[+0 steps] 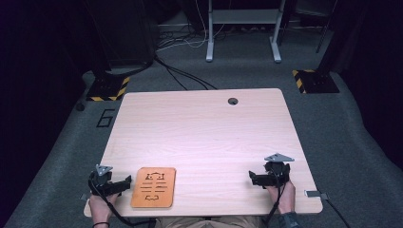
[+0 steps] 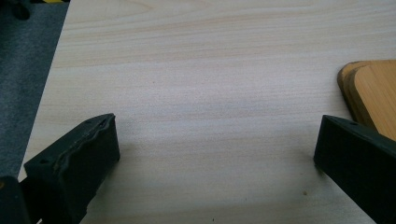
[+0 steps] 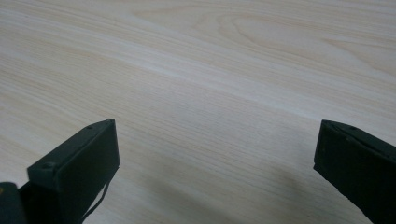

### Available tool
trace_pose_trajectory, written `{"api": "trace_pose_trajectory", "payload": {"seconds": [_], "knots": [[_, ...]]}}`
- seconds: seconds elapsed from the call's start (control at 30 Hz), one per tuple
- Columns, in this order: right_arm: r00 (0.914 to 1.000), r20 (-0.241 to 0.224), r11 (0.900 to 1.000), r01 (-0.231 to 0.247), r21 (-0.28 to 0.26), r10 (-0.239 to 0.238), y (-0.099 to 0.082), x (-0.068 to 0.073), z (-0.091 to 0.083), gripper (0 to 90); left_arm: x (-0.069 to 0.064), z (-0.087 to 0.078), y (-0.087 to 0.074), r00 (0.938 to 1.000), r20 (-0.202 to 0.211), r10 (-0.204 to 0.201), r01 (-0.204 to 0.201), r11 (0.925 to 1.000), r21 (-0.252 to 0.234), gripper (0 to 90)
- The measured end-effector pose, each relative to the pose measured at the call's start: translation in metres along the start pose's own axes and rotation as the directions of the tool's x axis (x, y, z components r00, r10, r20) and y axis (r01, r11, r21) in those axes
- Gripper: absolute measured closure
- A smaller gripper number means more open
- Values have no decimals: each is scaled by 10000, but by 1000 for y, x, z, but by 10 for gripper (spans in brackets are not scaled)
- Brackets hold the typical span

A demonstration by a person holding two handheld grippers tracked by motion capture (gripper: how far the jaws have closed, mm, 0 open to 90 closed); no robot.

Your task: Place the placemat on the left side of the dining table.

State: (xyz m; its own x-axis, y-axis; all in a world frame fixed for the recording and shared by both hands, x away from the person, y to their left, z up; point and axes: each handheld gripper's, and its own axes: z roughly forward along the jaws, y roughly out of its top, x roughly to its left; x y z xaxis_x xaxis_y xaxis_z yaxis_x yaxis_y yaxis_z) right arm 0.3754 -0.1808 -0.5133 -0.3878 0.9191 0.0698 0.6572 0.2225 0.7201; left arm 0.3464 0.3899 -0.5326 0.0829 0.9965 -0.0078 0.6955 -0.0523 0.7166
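An orange-brown wooden board (image 1: 153, 186) with cut-out slots lies flat near the table's front edge, left of centre. Its rounded corner (image 2: 371, 88) shows at the right of the left gripper view. My left gripper (image 1: 124, 183) rests on the table just left of the board, jaws wide apart with bare tabletop between them (image 2: 217, 135). My right gripper (image 1: 252, 177) sits near the front right of the table, held by a hand, also open over bare wood (image 3: 217, 140). Nothing is held by either one.
The light wooden table (image 1: 204, 128) has a round cable hole (image 1: 233, 101) at its far edge. Grey carpet surrounds it, with cables, a white desk frame (image 1: 242, 28) and yellow-black striped stand bases (image 1: 108, 88) beyond.
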Motion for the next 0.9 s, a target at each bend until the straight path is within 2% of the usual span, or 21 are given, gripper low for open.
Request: {"api": "trace_pose_trajectory", "payload": {"seconds": [0.23,0.27,0.4,0.67,0.9], "knots": [[9993,-325,9998,169,-81,-171,4,10,-2,0,0,0,0,10000,14,-16,16,10000,6,0],[9988,-480,9999,101,-125,-107,5,13,-3,0,0,0,0,10000,-3,-11,11,10000,13,0],[9984,-543,9998,152,-131,-159,6,17,-5,0,0,0,0,10000,-9,-7,7,10000,6,0],[9941,-1018,9992,348,-205,-367,16,33,-6,0,0,0,0,10000,-3,-1,1,10000,6,0],[9878,-1324,9966,804,-169,-819,23,50,-2,0,0,0,0,10000,-1,6,-6,10000,-15,0]]}}
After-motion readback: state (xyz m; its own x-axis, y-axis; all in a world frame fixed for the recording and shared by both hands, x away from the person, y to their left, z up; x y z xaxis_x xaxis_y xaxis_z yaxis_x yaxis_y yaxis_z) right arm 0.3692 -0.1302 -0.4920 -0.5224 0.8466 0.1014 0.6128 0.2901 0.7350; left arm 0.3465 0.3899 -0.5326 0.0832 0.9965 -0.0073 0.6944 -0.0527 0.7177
